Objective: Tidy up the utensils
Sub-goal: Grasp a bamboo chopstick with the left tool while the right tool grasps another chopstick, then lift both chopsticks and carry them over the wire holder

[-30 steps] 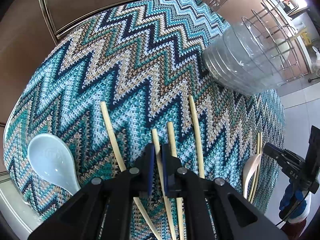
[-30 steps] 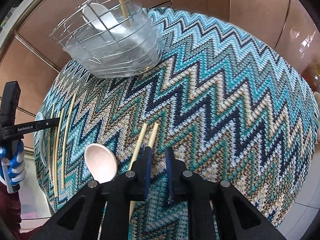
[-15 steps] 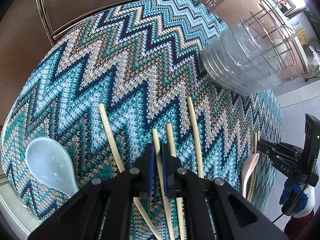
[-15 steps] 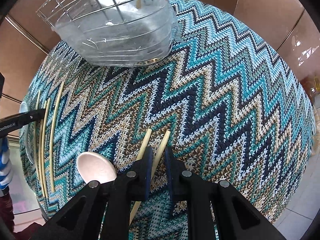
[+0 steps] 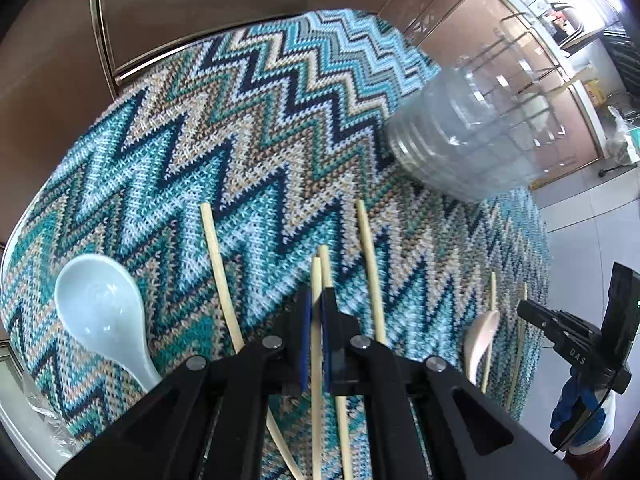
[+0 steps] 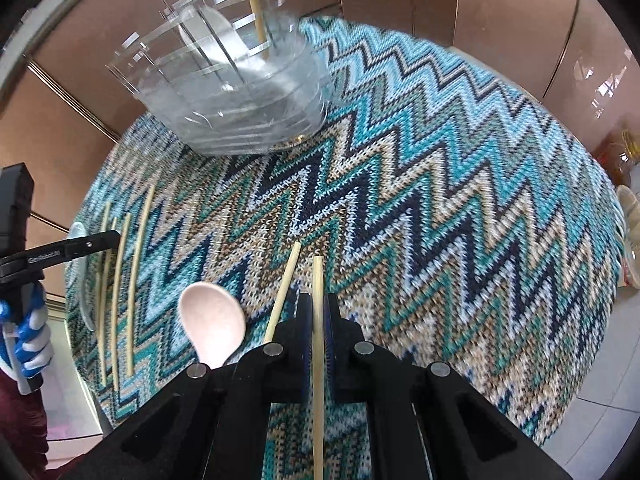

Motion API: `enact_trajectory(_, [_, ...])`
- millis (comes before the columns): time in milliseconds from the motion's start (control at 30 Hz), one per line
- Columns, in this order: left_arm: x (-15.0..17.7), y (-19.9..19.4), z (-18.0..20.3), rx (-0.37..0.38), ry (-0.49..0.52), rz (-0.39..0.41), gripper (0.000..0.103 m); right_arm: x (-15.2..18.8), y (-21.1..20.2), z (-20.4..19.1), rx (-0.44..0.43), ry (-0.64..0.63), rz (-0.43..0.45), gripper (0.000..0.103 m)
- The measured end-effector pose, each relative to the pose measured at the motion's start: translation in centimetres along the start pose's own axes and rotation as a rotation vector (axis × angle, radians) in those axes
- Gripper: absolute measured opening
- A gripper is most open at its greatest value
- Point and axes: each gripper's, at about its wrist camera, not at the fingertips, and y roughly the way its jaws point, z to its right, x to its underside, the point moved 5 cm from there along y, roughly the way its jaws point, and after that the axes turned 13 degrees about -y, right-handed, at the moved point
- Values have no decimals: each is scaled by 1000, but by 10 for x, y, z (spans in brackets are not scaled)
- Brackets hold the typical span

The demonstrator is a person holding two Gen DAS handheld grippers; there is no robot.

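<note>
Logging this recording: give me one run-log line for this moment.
left tongs: shut on chopstick | right tongs: shut on chopstick | pink spoon: on cloth | holder: upright

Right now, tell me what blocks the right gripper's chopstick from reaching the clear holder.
Nothing visible does. The right gripper grips one chopstick; only bare zigzag cloth lies between it and the clear holder.

The counter [image 6: 480, 184] is covered by a zigzag-knit cloth [image 5: 240, 152]. Ahead of the left fingers [image 5: 306, 320], four chopsticks [image 5: 370, 264] are laid on it, with a pale blue spoon [image 5: 100, 312] to their left. Ahead of the right fingers [image 6: 304, 320], a clear utensil holder [image 6: 240, 96] is stood; a pink spoon [image 6: 212, 320] is laid left of them.
</note>
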Motion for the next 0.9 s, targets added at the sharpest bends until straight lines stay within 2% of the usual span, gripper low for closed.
enact_trajectory(233, [11, -39, 2, 36, 17, 103, 4, 27, -51, 3, 2, 11, 138, 6])
enact_trajectory(467, [23, -91, 13, 107, 34, 233, 4, 34, -103, -23, -1, -10, 297, 6])
enact_trajectory(700, [17, -149, 46, 184, 71, 381, 4, 3, -153, -53, 9, -89, 497, 6])
enact_trajectory(900, [-14, -189, 97, 286, 104, 494, 4, -49, -185, -65, 11, -144, 689, 6])
